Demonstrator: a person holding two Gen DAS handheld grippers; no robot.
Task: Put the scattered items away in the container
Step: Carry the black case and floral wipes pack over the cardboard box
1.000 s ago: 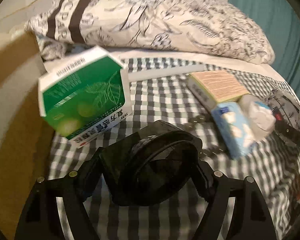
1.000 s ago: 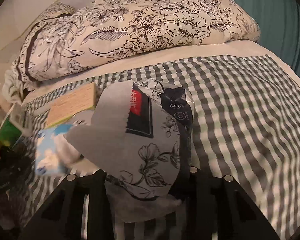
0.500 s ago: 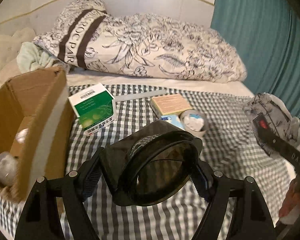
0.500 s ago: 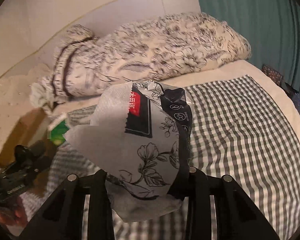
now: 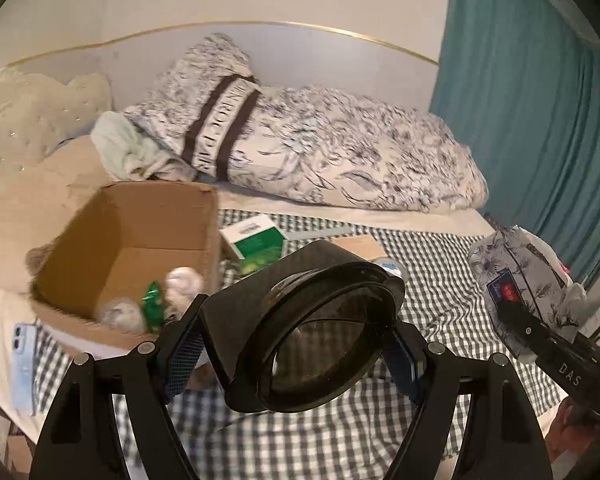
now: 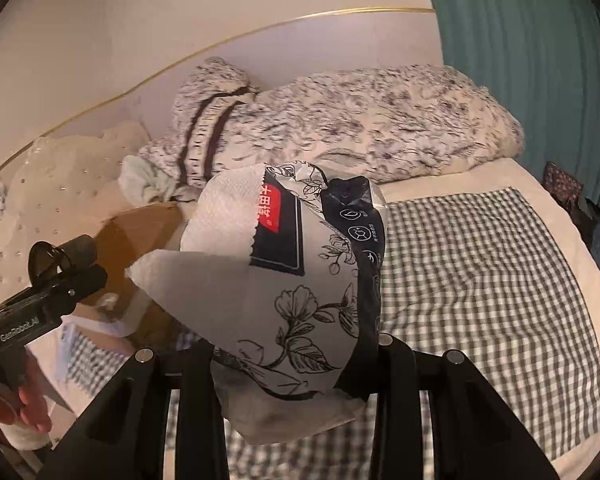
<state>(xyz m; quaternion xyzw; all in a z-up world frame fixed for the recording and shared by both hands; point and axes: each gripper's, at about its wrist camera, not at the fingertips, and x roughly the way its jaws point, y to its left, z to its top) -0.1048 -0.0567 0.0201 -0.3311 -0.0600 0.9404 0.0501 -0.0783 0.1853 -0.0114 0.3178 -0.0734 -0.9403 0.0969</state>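
My left gripper point(image 5: 296, 344) is shut on a black round-lens object point(image 5: 308, 320), held above the checked bedspread. An open cardboard box point(image 5: 148, 232) sits to its left, holding crumpled white wads point(image 5: 184, 284) and a green wrapper point(image 5: 153, 298). A green and white box point(image 5: 256, 240) and a tan box point(image 5: 356, 245) lie beyond on the bed. My right gripper point(image 6: 288, 364) is shut on a floral tissue pack point(image 6: 296, 280), raised above the bed; the pack also shows in the left wrist view point(image 5: 520, 280). The cardboard box point(image 6: 140, 236) lies left of it.
A floral pillow point(image 5: 320, 152) lies across the head of the bed. A blue phone point(image 5: 22, 356) lies at the bed's left edge by the box. A teal curtain point(image 5: 540, 100) hangs at right. The left gripper point(image 6: 40, 296) shows in the right wrist view.
Both grippers have risen and pulled back with their loads. The cardboard box has come fully into the left wrist view. The items on the bed look smaller and farther.
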